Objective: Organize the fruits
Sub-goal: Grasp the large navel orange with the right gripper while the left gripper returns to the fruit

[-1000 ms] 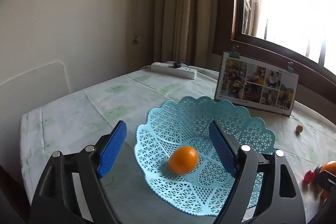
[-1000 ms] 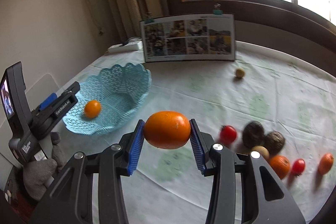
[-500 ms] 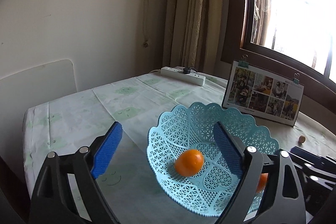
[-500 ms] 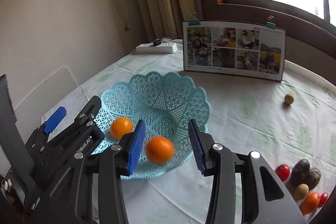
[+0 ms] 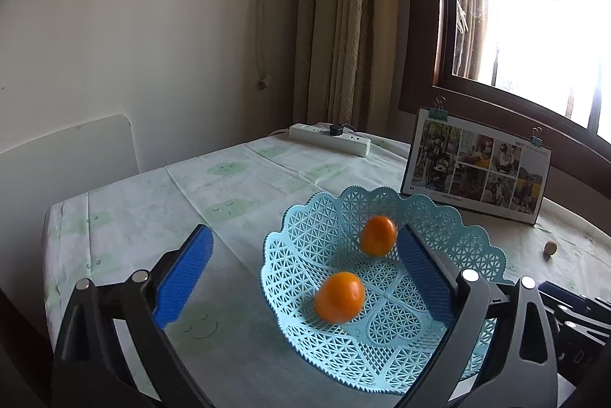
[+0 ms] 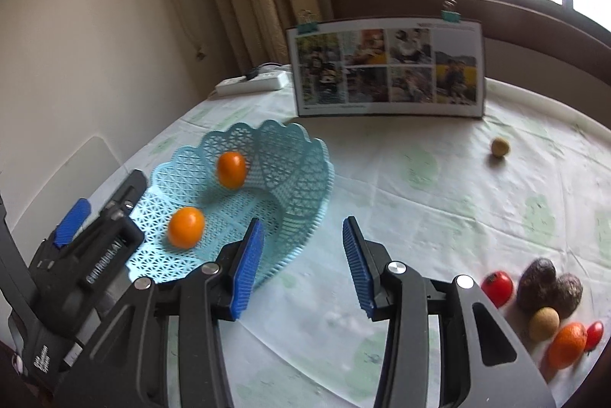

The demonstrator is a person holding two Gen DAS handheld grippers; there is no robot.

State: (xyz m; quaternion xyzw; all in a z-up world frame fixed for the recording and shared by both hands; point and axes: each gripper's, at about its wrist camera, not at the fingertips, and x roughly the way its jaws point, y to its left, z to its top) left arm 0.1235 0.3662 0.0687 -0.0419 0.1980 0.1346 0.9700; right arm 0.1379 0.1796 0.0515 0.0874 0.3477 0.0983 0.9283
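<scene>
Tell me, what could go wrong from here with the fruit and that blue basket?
1. One orange sits high on the blue basket's sloped wall; it may roll down and knock the other orange.
2. The left tongs straddle the shallow basket's rim; a careless move could tip it.
3. The remaining fruit pile lies tightly clustered near the table's edge; grabbing one piece with the open right tongs could push others off.

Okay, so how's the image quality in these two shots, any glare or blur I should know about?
Left wrist view: the window is blown out white at upper right, while the two oranges in the blue basket look slightly smeared. Right wrist view: the photo board and the fruit cluster are soft with blur, and straight edges bow from fisheye distortion.
</scene>
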